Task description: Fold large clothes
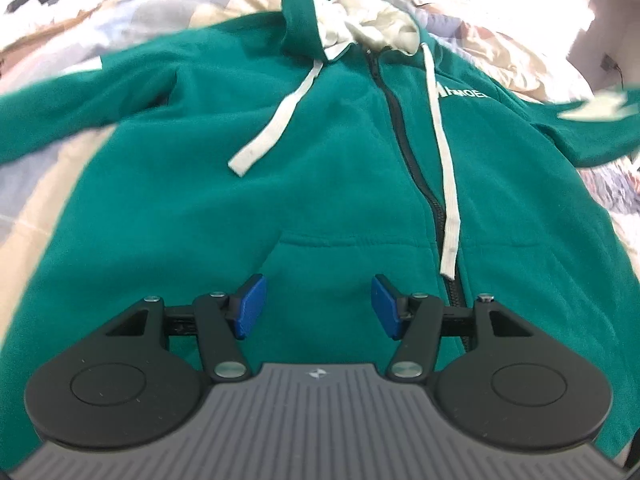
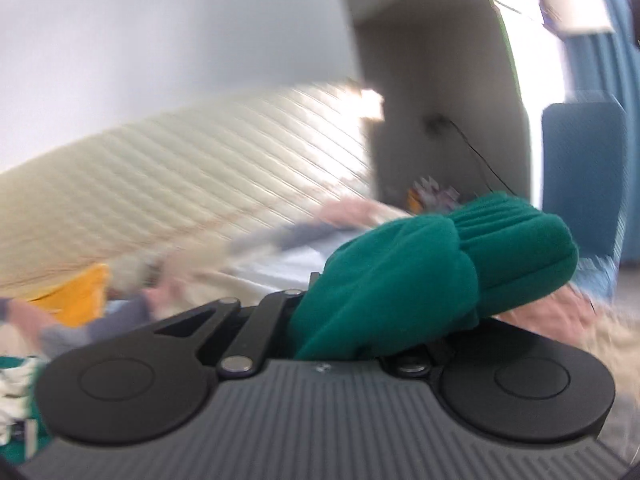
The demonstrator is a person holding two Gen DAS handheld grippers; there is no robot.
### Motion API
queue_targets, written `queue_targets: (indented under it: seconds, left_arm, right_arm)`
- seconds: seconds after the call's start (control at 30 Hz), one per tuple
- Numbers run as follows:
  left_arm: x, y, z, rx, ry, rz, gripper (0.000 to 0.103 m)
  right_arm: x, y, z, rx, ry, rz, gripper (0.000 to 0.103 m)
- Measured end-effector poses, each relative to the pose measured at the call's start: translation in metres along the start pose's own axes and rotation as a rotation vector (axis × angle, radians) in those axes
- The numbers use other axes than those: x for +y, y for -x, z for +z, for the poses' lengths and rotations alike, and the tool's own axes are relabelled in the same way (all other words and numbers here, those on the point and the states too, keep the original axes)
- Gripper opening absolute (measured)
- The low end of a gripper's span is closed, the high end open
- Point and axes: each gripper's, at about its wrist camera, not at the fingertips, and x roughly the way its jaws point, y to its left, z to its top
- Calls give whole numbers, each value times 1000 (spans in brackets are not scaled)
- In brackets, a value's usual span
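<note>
A green zip-up hoodie [image 1: 320,168] lies front up on the bed, hood at the far end, with white drawstrings [image 1: 272,120] trailing down its chest. My left gripper [image 1: 318,306] hovers over the lower front near the pocket, blue pads [image 1: 250,308] apart with nothing between them. In the right wrist view my right gripper [image 2: 376,316] is shut on a bunched green sleeve [image 2: 440,264], its ribbed cuff [image 2: 520,232] sticking out beyond the jaws, which the cloth hides. In the left wrist view the raised sleeve [image 1: 592,120] is blurred at the right.
A patterned bedspread [image 1: 80,32] lies under the hoodie, with other clothes heaped at the far left. The right wrist view shows a ribbed cream headboard [image 2: 180,184], a white wall, a blue chair [image 2: 580,160] and a yellow item [image 2: 76,296] on the bed.
</note>
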Motion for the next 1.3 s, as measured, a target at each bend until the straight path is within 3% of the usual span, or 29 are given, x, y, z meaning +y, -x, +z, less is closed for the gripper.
queue_targets:
  seconds: [0.13,0.27,0.43,0.6,0.77,0.9,1.03,1.2,1.27,1.3]
  left_arm:
    - [5,22,0,-58,17,-41,64]
    - [13,42,2,-113,37,-66,64]
    - [30,57,4,-126,136,-117,64]
    - [45,70,-1,-130,223,-181,64]
    - [63,74,1,-150,282,-206,64]
    - [90,73,2,-167,380,-209,64]
    - [105,63,4,-156,396,-201,64]
    - [112,71,8,-217,375,-172,64]
    - [119,76,11,-244,361,-174,64]
    - [123,79,13,-261,363,-173,64]
  right_arm:
    - [76,47,21,-64,170,119,8]
    - [151,100,18,-126,293,237,8]
    - [244,164,-29,-153,494,368,8]
    - [309,215,-101,-152,617,495,8]
    - [344,240,-182,-66,692,594,9]
    - [352,242,-246,60,741,639,8]
    - [354,241,-296,191,789,664,10]
    - [359,238,-302,267,769,680,12]
    - [357,238,-295,302,746,686,19]
    - [353,240,-291,327,727,698,27]
